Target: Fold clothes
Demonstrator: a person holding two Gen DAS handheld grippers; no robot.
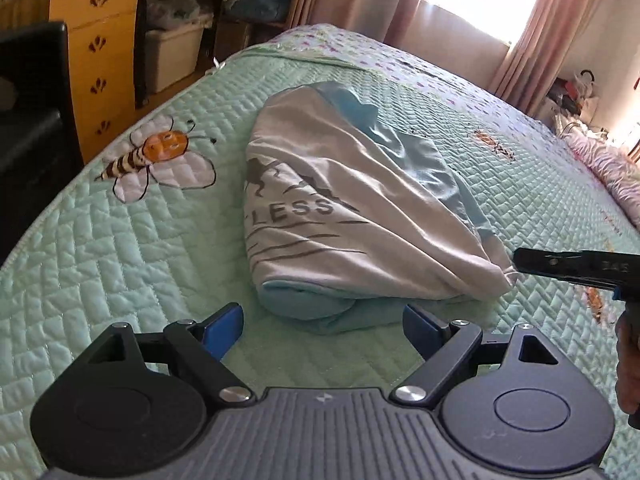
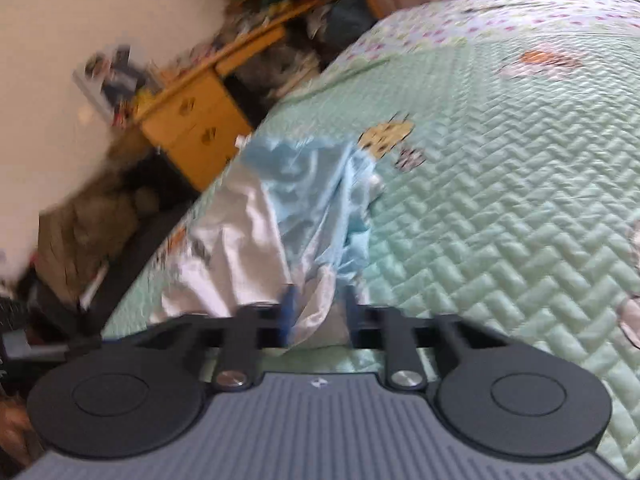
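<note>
A white and light-blue T-shirt [image 1: 320, 216] with grey print lies bunched on the green quilted bedspread [image 1: 120, 260]. My left gripper [image 1: 324, 316] is open, its blue pads spread wide just in front of the shirt's near blue edge, holding nothing. My right gripper [image 1: 520, 260] comes in from the right and pinches the shirt's white corner, pulling the cloth taut toward it. The right wrist view is blurred; there the shirt [image 2: 240, 248] runs away from the right gripper [image 2: 319, 304], with cloth caught between the fingers.
A bee appliqué [image 1: 156, 160] lies on the quilt left of the shirt. A wooden desk with drawers [image 1: 100, 60] and a black chair [image 1: 32, 100] stand beyond the bed's left edge. Pink curtains [image 1: 532, 40] and pink bedding [image 1: 608, 160] are at the far right.
</note>
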